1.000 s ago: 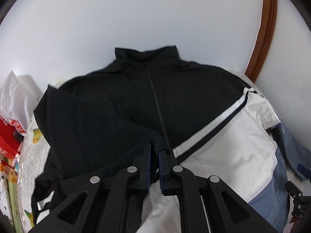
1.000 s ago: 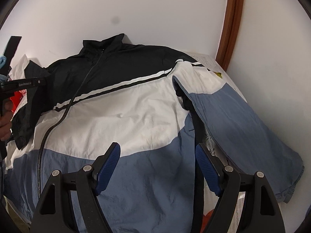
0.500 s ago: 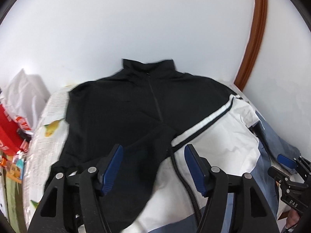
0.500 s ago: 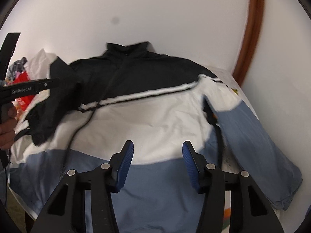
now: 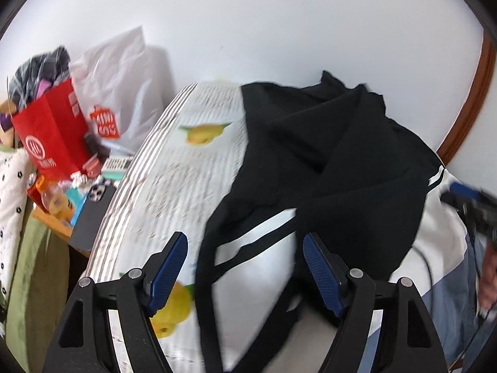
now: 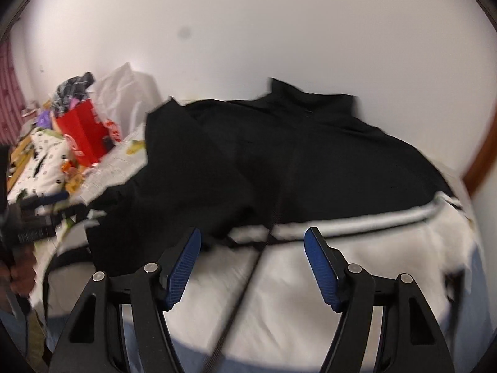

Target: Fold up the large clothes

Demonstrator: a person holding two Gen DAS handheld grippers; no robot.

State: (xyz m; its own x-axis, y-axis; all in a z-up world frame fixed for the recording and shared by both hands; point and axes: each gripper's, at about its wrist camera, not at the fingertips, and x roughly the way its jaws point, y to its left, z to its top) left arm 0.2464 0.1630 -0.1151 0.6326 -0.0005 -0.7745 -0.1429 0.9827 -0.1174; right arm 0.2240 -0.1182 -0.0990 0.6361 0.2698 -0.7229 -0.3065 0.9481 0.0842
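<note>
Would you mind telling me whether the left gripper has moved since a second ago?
Yes. The left gripper, open, has swung left: the brown door frame slid right.

L gripper [image 5: 245,267] jaws opening, empty, over black/white jacket [image 5: 326,161], sleeve folded in, lemon-print sheet [image 5: 192,171] at bed's left edge, red bag [image 5: 52,133] beyond

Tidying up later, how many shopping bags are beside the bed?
2: a red paper bag left of the bed, and a white plastic bag behind it by the wall. Clutter may hide more.
</note>
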